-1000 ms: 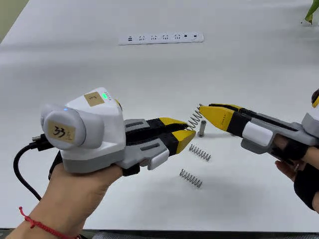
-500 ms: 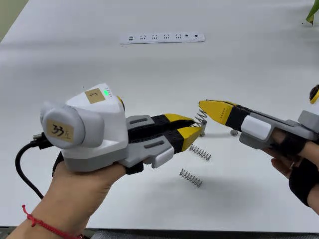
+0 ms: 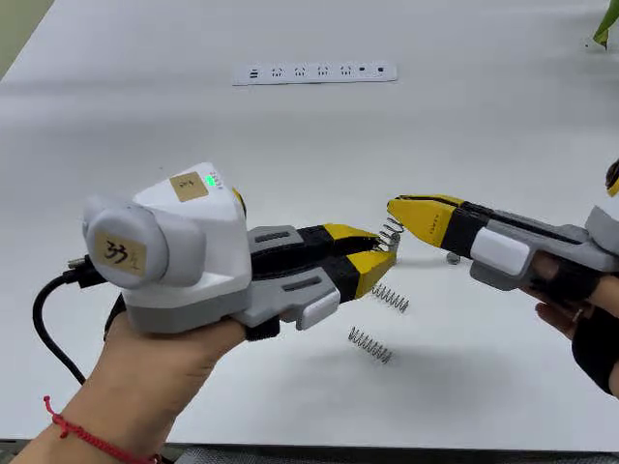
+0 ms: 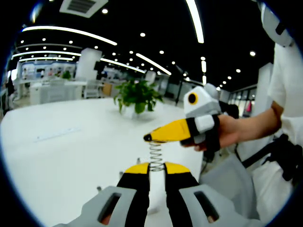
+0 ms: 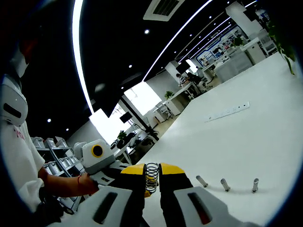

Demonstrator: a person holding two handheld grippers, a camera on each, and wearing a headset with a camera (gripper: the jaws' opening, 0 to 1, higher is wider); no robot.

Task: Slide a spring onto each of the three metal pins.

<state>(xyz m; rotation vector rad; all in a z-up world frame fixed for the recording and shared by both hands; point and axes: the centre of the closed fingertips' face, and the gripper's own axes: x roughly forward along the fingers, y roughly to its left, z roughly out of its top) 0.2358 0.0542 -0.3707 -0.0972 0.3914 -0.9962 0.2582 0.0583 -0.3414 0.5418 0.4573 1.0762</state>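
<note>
Bare metal is what all three pins (image 5: pixel 225 184) show. They stand in a short row on the white tabletop (image 3: pixel 193 116), close by the right gripper (image 5: pixel 152 169), and none carries a coil. By my reading nothing of the task is finished, and all three fittings are left to do.

The first fitting seems to be in preparation. The held spring (image 4: pixel 155 153) hangs in the air between the two tools, above the tabletop and just left of the pins. The left gripper (image 4: pixel 156 166) has its yellow-tipped fingers (image 4: pixel 137 169) closed on one end. In the right gripper view, that tool's fingers (image 5: pixel 171 170) pinch the other end, with the coil seen end-on in the narrow gap between them. It looks like a handover or a re-grip, though I cannot tell which tool is meant to keep it.

A second spring (image 3: pixel 389 296) lies flat on the tabletop just near of the left fingertips. A third spring (image 3: pixel 370 345) lies nearer again, a little to the left. Both are untouched.

The held spring is a slim, open coil of thin silvery wire, much longer than it is wide. I expect it to bend or flick free if squeezed off-centre. Its bore looks only slightly wider than a pin, so it will have to be lined up end-on with the pin.
</note>
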